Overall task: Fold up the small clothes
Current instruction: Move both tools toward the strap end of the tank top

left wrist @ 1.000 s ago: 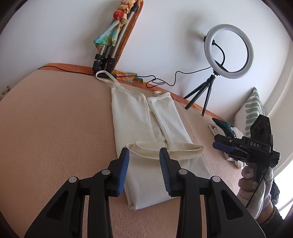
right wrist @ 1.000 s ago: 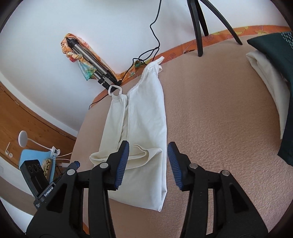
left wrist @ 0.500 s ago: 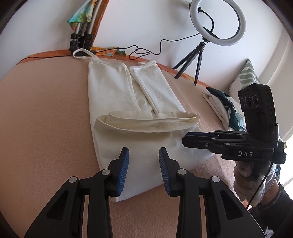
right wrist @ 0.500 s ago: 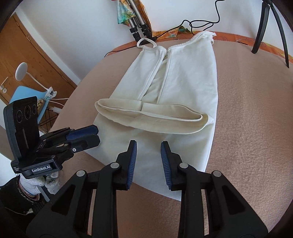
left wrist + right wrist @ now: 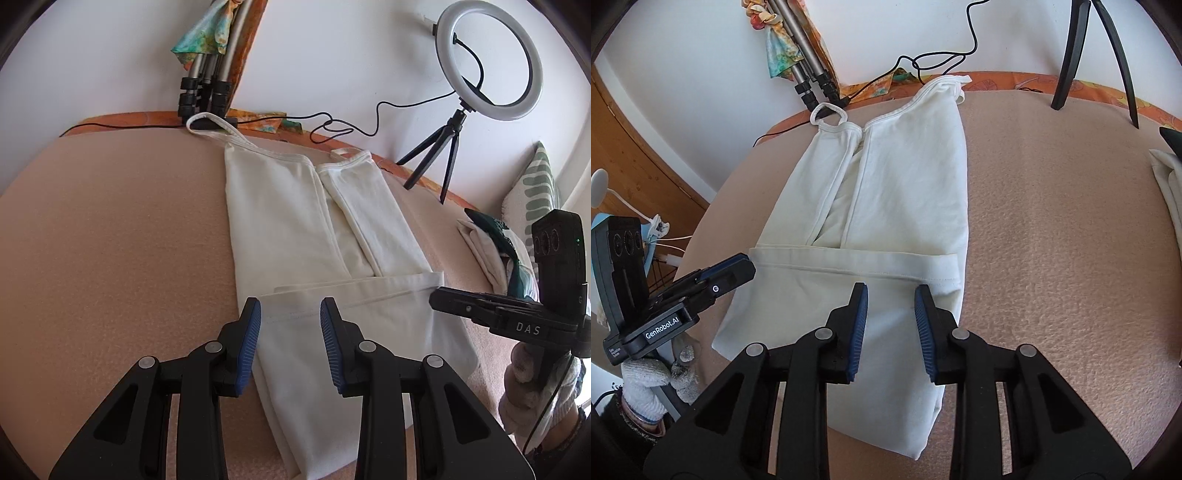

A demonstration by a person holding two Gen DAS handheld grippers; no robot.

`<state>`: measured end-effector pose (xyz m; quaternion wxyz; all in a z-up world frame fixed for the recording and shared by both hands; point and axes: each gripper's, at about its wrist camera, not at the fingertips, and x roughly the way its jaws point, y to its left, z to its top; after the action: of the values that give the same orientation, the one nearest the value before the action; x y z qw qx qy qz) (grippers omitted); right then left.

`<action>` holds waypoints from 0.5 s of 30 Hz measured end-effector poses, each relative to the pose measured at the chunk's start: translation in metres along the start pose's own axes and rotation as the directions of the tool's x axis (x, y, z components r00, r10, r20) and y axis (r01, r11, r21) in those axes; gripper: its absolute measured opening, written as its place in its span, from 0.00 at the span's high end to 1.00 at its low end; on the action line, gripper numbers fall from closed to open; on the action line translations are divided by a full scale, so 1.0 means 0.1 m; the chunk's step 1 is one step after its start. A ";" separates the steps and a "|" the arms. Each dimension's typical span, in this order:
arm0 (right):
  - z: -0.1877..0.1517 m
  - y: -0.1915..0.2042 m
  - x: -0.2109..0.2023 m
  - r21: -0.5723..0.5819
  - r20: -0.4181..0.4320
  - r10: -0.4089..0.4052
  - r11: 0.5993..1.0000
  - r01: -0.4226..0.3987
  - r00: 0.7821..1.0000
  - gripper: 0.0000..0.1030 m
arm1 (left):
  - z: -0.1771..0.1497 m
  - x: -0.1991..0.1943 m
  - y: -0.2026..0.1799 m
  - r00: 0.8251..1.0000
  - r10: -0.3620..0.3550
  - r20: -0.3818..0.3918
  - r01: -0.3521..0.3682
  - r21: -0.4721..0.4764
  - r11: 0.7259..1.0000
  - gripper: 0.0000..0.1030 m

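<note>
One cream top point(image 5: 321, 236) lies flat on the peach-coloured surface point(image 5: 110, 229), and it is the only garment spread out there. Its long axis runs from near to far: two strap loops sit at the far end by the wall, one strap point(image 5: 827, 112) lying open on the left, the other barely showing at the far right corner. Both long sides are folded in toward the middle, leaving two panels that meet in a narrow V. The near hem point(image 5: 849, 264) has been turned up and lies as one band straight across the top, from left to right.

Two grippers are in view. The left gripper point(image 5: 290, 314) hangs over the near left part of the top, its jaws spread a little with nothing pinched; cloth shows in the gap below them. The right gripper point(image 5: 890, 301) hangs over the near right part, just short of the turned-up band, jaws likewise slightly apart and gripping nothing. Whether either one's tips touch the cloth cannot be told. Each is carried by a hand in a pale knitted glove point(image 5: 639, 391).

Far off stand one ring light point(image 5: 487, 59) on a small tripod and one bundle of folded tripod legs point(image 5: 207, 74) with a coloured scarf. At the right lie one striped cushion point(image 5: 535, 188) and a small pile of folded clothes point(image 5: 487, 243).
</note>
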<state>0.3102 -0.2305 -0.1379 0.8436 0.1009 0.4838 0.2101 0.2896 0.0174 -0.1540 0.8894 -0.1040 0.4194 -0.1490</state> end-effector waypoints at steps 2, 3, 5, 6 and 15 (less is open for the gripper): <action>0.01 -0.03 -0.02 0.016 0.001 -0.011 1.000 0.011 1.000 0.72 | 0.03 0.01 0.08 1.000 0.005 -0.006 -0.005 -0.027 1.000 0.70; 0.01 -0.04 -0.03 0.023 0.003 -0.018 1.000 0.018 1.000 0.72 | 0.05 0.00 0.12 1.000 0.005 -0.004 -0.005 -0.039 0.999 0.70; 0.02 -0.05 -0.08 0.021 0.012 -0.046 0.999 0.046 0.999 0.72 | 0.08 -0.05 0.15 1.000 0.013 0.008 -0.012 -0.041 0.999 0.70; 0.03 -0.06 -0.10 0.022 0.017 -0.058 0.998 0.058 0.998 0.72 | 0.09 -0.08 0.16 1.000 0.014 0.015 -0.014 -0.043 0.999 0.70; 0.30 -0.12 -0.31 0.008 0.043 -0.088 0.996 0.088 0.995 0.52 | 0.28 -0.13 0.31 0.999 -0.028 0.018 0.029 -0.091 0.995 0.69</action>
<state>0.3250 -0.2545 -0.1035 0.8621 0.0867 0.4699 0.1688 0.3085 0.0524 -0.1365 0.8850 -0.1516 0.4169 -0.1416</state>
